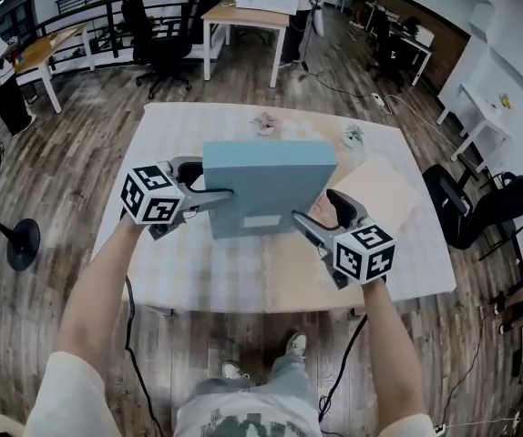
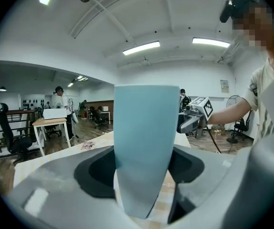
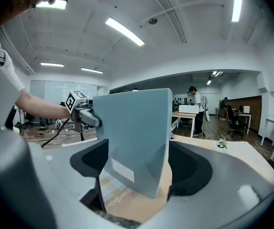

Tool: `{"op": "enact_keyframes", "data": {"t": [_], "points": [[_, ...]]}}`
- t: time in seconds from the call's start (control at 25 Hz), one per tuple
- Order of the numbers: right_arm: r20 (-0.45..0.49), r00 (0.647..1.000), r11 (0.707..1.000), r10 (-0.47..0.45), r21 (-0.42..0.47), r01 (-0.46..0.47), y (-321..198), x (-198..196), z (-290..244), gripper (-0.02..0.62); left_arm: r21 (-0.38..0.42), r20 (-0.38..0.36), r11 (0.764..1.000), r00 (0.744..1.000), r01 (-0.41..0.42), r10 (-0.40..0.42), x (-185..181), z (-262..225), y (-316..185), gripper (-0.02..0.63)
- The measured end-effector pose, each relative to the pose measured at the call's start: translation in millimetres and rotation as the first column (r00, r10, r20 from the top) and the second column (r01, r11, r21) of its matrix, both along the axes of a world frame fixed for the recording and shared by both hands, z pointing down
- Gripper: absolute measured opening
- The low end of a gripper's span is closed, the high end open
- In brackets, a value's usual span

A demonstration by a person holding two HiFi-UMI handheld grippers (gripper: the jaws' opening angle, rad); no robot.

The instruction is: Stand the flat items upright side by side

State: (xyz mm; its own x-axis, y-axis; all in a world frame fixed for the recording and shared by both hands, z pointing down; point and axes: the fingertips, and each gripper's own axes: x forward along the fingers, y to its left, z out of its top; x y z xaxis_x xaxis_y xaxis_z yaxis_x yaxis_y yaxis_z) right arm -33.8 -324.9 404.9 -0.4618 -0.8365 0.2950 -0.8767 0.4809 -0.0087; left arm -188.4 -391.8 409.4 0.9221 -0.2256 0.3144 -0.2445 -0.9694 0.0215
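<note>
A light blue flat box stands upright on its long edge over the table, with a white label low on the side facing me. My left gripper is shut on its left end, and the box's narrow edge fills the gap between the pads. At the lower right end my right gripper is shut on the box too. Each gripper shows in the other's view: the right one, the left one. A tan flat item lies on the table to the right.
The table carries a pale checked cloth. A small pinkish thing and a small green thing lie near its far edge. A black chair stands to the right, a round stand base to the left. Desks and people are farther back.
</note>
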Motion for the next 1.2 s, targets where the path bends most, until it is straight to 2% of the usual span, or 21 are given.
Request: {"op": "enact_keyframes", "data": {"t": [0.16, 0.36, 0.48, 0.64, 0.72, 0.8, 1.0, 1.2], "points": [[-0.011, 1.000, 1.000, 0.006, -0.016, -0.006, 4.7, 4.8, 1.7, 0.394, -0.031, -0.026, 0.994, 0.994, 0.107, -0.108, -3.5, 1.6, 3.1, 0.322], [0.019, 1.000, 1.000, 0.012, -0.027, -0.012, 8.2, 12.0, 0.8, 0.371, -0.025, -0.046, 0.978, 0.977, 0.209, -0.210, -0.7, -1.1, 15.3, 0.322], [0.031, 1.000, 0.999, 0.003, -0.040, -0.002, 12.3, 14.8, 4.7, 0.371, -0.037, -0.078, 0.951, 0.948, 0.307, -0.309, 2.5, -6.2, 19.1, 0.314], [0.035, 0.999, 0.998, -0.021, -0.050, 0.023, 20.3, 24.8, 10.2, 0.371, -0.007, -0.085, 0.898, 0.894, 0.440, -0.439, 14.8, -11.1, 24.8, 0.311], [0.044, 0.998, 0.998, -0.033, -0.051, 0.035, 24.4, 33.8, 12.0, 0.371, 0.009, -0.084, 0.864, 0.861, 0.503, -0.501, 24.7, -12.5, 28.4, 0.311], [0.052, 0.997, 0.997, -0.048, -0.052, 0.051, 28.6, 43.8, 14.7, 0.371, 0.010, -0.088, 0.819, 0.817, 0.573, -0.570, 34.2, -12.8, 31.8, 0.311], [0.066, 0.995, 0.994, -0.080, -0.066, 0.085, 36.8, 78.0, 19.8, 0.370, 0.019, -0.090, 0.690, 0.688, 0.724, -0.720, 62.7, -14.2, 40.5, 0.313], [0.059, 0.991, 0.990, -0.122, -0.066, 0.126, 40.2, 119.2, 15.2, 0.370, 0.010, -0.087, 0.555, 0.554, 0.832, -0.828, 93.2, -16.6, 48.3, 0.314]]}}
